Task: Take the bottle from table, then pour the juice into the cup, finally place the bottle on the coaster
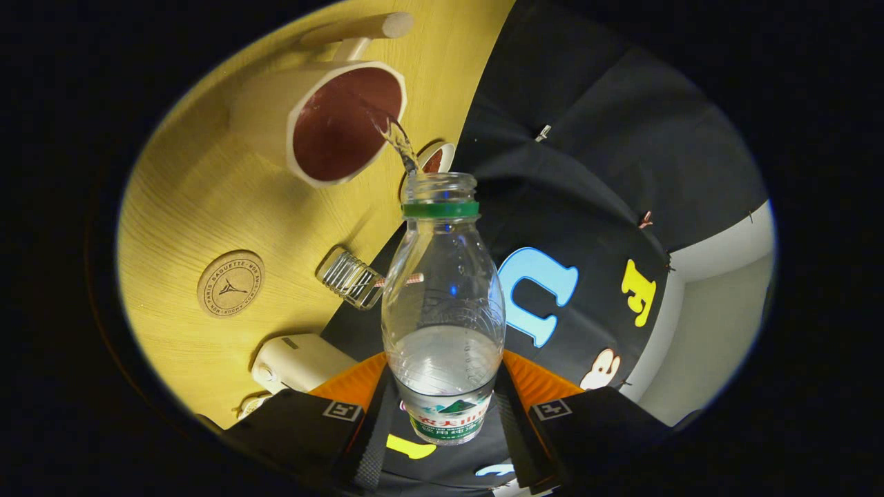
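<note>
Bottle point(443, 304), clear plastic, green neck ring, no cap, printed label at its base, sits clamped between the two orange-and-black gripper fingers point(345, 386); gripper point(442, 407) closed on its lower body, both fingers pressing its sides. Bottle is tipped over, held off the table, mouth pointing away from the fingers toward the cup. Clear liquid pooled in the lower part near the fingers, and a thin stream point(399, 138) leaves the mouth and falls into the cup. Cup point(331, 124): cream-coloured faceted mug with a dark reddish-brown inside, standing on the light wood-grain table point(200, 200), its rim just beyond the bottle mouth. Wooden handle-like bar point(359, 29) beyond the cup. Round wooden coaster point(231, 283) with a printed ring of text lies flat on the table, apart from the cup, to the left of the bottle. Ribbed clear glass point(349, 277) near the table edge, just beside the bottle's body. Small white rounded device point(298, 362) on the table next to the left finger. Second small cream-rimmed item point(435, 159) partly hidden behind the bottle mouth; cannot tell what it is.
</note>
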Demonstrator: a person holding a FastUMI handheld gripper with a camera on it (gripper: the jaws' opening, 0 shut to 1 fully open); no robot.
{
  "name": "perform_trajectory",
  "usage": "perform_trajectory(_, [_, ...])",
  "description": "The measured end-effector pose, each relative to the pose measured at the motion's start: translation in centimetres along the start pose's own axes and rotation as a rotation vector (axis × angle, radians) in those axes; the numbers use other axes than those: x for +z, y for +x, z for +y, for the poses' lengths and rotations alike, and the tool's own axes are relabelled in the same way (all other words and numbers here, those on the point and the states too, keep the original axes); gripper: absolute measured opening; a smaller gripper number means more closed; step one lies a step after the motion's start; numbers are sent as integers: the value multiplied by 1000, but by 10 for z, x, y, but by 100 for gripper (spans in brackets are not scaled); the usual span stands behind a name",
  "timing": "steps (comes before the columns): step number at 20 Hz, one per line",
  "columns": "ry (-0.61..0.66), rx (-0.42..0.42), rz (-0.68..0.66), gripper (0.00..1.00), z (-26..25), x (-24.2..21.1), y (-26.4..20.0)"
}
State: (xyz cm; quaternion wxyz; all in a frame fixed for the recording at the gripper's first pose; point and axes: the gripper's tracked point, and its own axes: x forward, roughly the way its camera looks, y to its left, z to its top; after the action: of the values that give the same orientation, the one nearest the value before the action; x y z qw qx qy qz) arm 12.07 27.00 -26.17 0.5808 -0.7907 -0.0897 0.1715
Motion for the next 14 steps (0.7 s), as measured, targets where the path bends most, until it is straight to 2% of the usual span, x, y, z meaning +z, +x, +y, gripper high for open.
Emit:
perform_trajectory(5, [-55,-36,-6,74,-7,2,-1])
perform_trajectory(14, [-68,-57,-14,74,-9,1,2])
